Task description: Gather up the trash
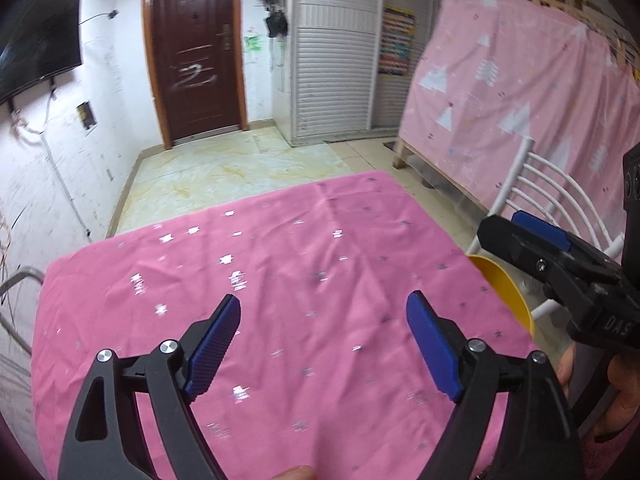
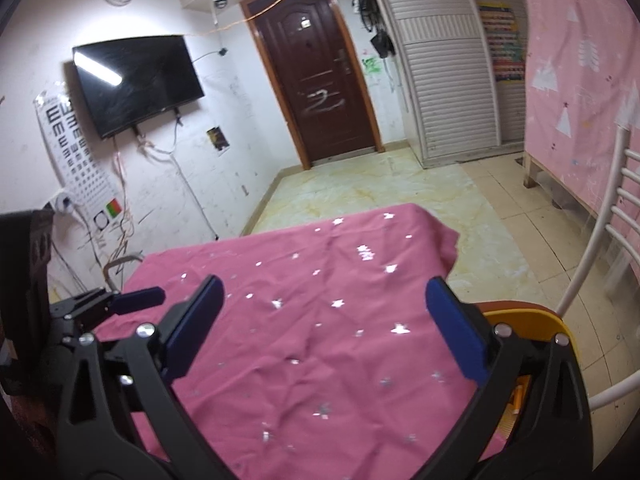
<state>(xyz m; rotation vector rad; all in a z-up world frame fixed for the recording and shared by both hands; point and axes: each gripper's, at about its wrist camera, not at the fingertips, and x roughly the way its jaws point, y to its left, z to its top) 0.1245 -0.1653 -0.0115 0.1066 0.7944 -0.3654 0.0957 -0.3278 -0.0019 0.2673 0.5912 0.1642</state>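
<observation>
My left gripper stands open over a table under a pink cloth with silver stars, and nothing lies between its blue pads. My right gripper is open too, above the same cloth, with its jaws empty. It also shows at the right edge of the left wrist view as the right gripper. A yellow bin sits just off the table's right side, partly hidden behind the right finger as the yellow bin. I see no trash on the cloth.
A white metal chair stands to the right of the table by the bin. Beyond it is a pink-draped wooden frame. Tiled floor lies past the table's far edge, toward a brown door. A TV hangs on the left wall.
</observation>
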